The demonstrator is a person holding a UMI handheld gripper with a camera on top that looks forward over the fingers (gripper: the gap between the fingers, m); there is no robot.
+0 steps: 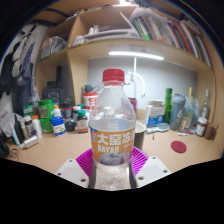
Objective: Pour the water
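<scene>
A clear plastic water bottle (pixel 112 125) with a red cap and an orange label stands upright between my fingers, filling the middle of the gripper view. The magenta pads (pixel 137 158) press against both of its sides, so my gripper (pixel 112 165) is shut on the bottle. Just behind the bottle on its right side stands a dark cup (pixel 139 132), mostly hidden by it. The bottle's base is hidden below the fingers.
A wooden desk (pixel 165 155) stretches ahead, crowded at the back with bottles and jars (pixel 50 115), green glass bottles (pixel 168 105) and a small red lid (pixel 179 146) on the right. Shelves with books (pixel 150 30) hang above.
</scene>
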